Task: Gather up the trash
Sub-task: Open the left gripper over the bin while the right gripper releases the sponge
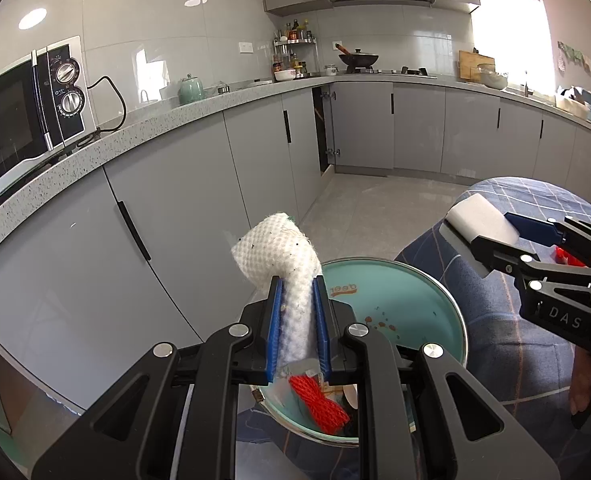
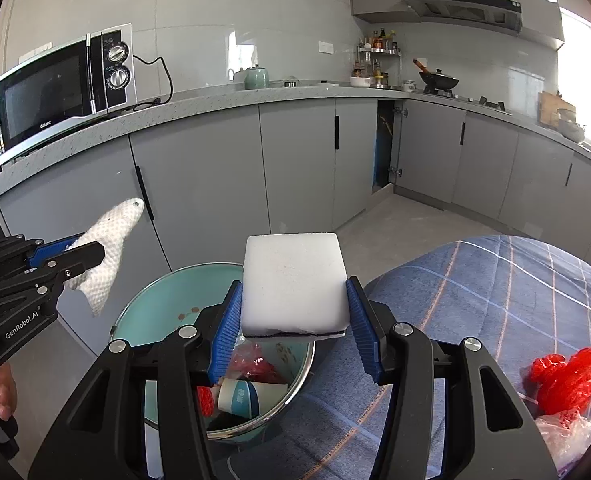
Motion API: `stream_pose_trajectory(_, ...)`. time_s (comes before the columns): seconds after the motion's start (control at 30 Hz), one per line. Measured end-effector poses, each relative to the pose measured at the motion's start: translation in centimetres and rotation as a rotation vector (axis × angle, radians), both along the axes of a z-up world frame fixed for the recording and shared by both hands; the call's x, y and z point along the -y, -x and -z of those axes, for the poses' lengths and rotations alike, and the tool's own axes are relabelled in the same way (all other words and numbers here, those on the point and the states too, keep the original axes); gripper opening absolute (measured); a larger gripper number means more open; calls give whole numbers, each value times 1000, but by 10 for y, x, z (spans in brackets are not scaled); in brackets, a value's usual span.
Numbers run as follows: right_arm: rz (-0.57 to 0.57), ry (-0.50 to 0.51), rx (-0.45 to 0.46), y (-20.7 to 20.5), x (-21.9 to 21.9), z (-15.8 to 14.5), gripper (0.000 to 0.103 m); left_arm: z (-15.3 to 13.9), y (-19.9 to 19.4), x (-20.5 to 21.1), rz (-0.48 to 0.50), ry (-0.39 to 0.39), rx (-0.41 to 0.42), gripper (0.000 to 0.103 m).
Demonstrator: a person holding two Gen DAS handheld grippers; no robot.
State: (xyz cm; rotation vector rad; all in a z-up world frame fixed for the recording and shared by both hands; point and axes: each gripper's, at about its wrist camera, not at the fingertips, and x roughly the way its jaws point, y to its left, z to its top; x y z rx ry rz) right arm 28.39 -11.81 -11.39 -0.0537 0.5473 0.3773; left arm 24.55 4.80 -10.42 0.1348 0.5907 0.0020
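While both grippers hover over the teal bin (image 2: 163, 300), each holds one piece of trash. The left gripper (image 1: 298, 320) has its blue fingers (image 1: 275, 320) pinched narrow on a white, waffle-textured cloth (image 1: 283, 252), crumpled and flecked with dark specks, which sticks up above the bin's rim. The right gripper (image 2: 295, 320) holds a white foam block (image 2: 293, 280), squarish and smooth, its fingers (image 2: 226, 328) about half spread on the block's sides. Inside the bin lie one paper cup (image 2: 241, 394), red netting (image 1: 319, 404) and crinkled plastic. One more bunch of red netting (image 2: 567, 378) lies on the blue checked cloth (image 2: 495, 280) beside the bin.
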Motion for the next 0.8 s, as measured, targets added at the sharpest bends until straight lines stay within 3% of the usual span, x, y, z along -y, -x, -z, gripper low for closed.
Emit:
stream_pose_trajectory(0.23, -30, 5, -10, -3, -9, 3, 53, 3, -2, -2, -3, 8, -6, 22)
stream_pose_trajectory(0.27, -35, 9, -10, -3, -11, 5, 57, 4, -2, -2, -3, 8, -8, 25)
stream_pose_trajectory(0.33, -41, 13, -12, -3, -14, 7, 61, 4, -1, -3, -12, 9, -3, 44)
stream_pose_trajectory(0.4, -40, 13, -19, -3, -15, 9, 62, 5, 0, -3, -17, 7, 5, 50)
stream_pose_trajectory(0.8, -14, 12, -25, 3, -8, 11, 63, 7, 1, -3, -16, 12, 2, 50)
